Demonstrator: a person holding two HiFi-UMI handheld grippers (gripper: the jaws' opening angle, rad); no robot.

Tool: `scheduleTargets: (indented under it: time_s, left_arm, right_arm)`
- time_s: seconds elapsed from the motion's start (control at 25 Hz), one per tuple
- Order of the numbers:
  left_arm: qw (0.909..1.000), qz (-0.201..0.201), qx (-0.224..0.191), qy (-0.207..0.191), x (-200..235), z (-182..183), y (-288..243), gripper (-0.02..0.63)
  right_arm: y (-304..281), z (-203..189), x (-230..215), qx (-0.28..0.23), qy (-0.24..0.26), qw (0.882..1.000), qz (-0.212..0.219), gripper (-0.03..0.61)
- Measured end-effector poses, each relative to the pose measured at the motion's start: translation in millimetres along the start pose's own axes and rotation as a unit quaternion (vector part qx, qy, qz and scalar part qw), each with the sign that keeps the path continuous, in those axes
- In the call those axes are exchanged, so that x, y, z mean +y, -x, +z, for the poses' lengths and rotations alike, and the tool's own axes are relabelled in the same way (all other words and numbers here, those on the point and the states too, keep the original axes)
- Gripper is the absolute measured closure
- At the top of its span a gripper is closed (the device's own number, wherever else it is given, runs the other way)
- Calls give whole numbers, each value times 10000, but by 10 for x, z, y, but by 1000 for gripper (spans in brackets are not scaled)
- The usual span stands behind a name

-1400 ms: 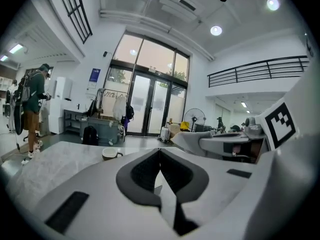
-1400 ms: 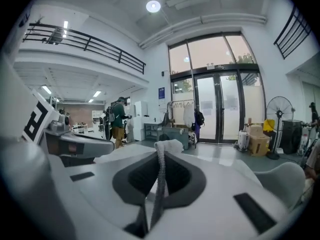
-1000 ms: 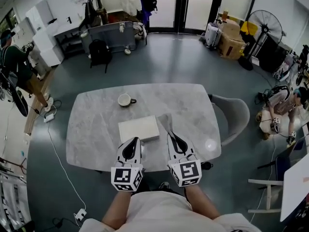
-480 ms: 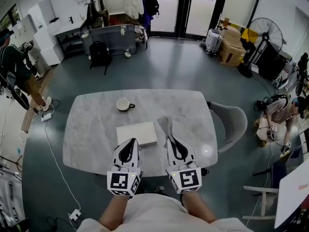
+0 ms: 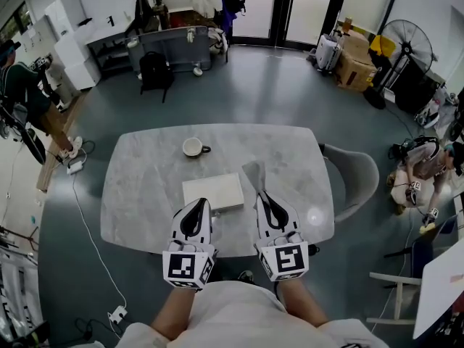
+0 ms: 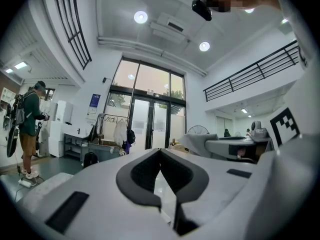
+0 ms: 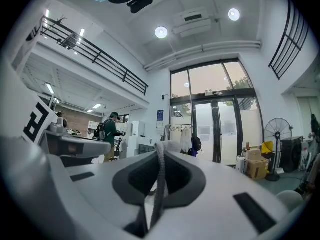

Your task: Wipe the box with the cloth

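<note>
Cloth (image 5: 254, 173) pinched in right gripper (image 5: 262, 194), fingers clamped on a grey fold poking out past the tips. Left gripper (image 5: 201, 204) with fingers pressed together, empty, by the near edge of box (image 5: 212, 192). Box flat on worktop (image 5: 145, 187), just left of cloth. Farther back, cup (image 5: 193, 147), well apart.

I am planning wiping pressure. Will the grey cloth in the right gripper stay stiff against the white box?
Probably not: the grey cloth is squeezed into a thin fold in the right gripper, so it seems soft. Being thin, it may bunch on the flat white box.
</note>
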State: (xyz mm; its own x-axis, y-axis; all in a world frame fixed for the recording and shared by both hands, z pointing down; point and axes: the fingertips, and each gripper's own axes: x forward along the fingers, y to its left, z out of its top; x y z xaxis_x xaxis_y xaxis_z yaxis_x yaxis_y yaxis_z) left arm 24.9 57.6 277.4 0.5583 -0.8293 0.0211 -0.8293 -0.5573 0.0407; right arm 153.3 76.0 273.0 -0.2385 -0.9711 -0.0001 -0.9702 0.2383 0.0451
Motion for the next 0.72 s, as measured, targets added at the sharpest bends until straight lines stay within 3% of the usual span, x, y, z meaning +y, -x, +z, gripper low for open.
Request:
scheduleTargets:
  time_s: [0.72]
  left_arm:
    - [10000, 24, -3, 68, 38, -13, 126, 591]
  right_arm:
    - [61, 47, 94, -29, 36, 10000, 39, 545]
